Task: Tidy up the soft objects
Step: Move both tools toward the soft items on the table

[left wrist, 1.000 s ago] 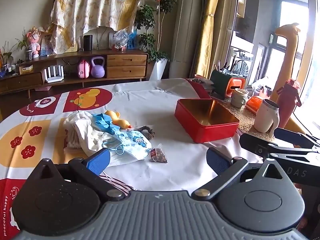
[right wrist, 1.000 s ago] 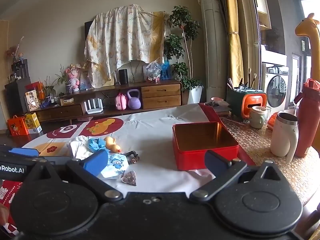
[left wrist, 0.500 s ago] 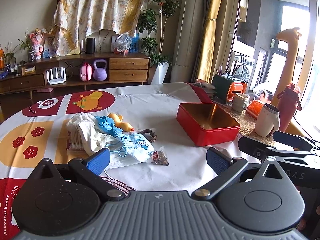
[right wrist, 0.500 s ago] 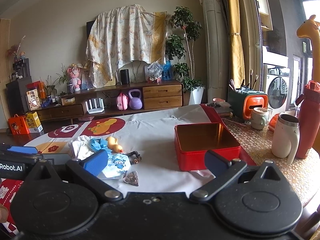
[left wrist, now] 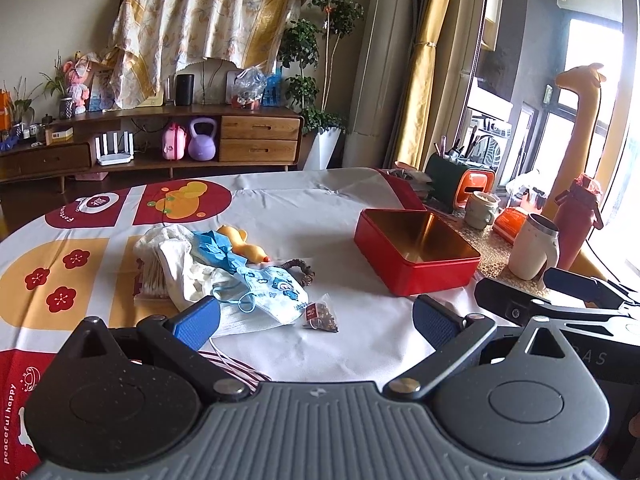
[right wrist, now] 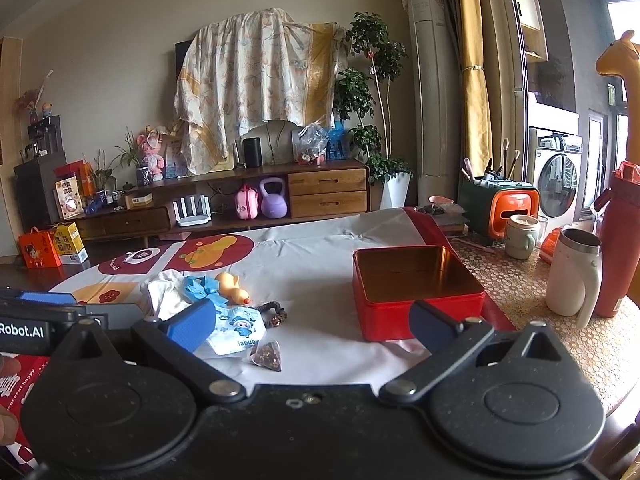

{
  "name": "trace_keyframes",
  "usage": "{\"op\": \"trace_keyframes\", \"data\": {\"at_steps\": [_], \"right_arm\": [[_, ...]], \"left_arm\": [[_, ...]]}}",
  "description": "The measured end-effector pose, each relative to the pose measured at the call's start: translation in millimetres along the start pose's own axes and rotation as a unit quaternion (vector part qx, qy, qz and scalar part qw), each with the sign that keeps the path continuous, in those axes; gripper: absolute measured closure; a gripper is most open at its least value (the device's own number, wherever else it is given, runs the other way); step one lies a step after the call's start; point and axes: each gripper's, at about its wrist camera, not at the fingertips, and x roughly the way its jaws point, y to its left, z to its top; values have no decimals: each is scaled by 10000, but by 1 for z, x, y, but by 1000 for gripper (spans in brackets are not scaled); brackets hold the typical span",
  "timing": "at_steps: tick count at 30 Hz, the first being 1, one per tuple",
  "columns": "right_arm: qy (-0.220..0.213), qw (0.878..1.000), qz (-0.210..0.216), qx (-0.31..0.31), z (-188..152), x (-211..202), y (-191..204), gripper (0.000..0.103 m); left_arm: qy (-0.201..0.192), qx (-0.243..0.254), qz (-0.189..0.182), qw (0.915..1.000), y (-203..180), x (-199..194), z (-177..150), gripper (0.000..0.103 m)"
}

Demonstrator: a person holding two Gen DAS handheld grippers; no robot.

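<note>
The left hand-held gripper is held with its jaws spread wide and nothing between them, above the near edge of the table. The right hand-held gripper is likewise spread wide and empty.

The soft objects are gathered in a loose pile on the white part of the tablecloth, left of centre. In the left wrist view the pile is seen more from above: a white cloth lies at the left, a crumpled blue glove on it, an orange rubber duck just behind, and a printed face mask at the front with its blue ear loop showing. A dark beaded bracelet lies beside the mask, and a triangular tea bag lies apart at the front. A striped item under the left finger appears only in this view.

In the right wrist view the same pile sits lower and is partly hidden by the blue left finger pad; the lettering on the mask is readable only here.

The open red tin stands to the right of the pile, well apart from it and empty. In the right wrist view a white mug and a red bottle are seen standing together beyond the tin's right side.
</note>
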Motion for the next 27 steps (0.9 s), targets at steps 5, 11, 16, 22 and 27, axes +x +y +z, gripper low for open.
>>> {"op": "trace_keyframes", "data": {"at_steps": [5, 11, 16, 22, 27], "right_arm": [[10, 10000, 11, -17, 0, -1, 4, 0], [17, 10000, 22, -31, 0, 0, 6, 0], [24, 10000, 18, -32, 0, 0, 7, 0], [29, 10000, 35, -26, 0, 0, 8, 0], [46, 10000, 71, -21, -2, 1, 9, 0]], "left_arm": [[-11, -67, -44, 10000, 2, -2, 0, 0], [-32, -87, -104, 9999, 3, -3, 0, 0], [-21, -90, -128, 9999, 2, -2, 0, 0], [-13, -81, -125, 9999, 1, -1, 0, 0], [-49, -113, -60, 9999, 3, 0, 0, 0]]}}
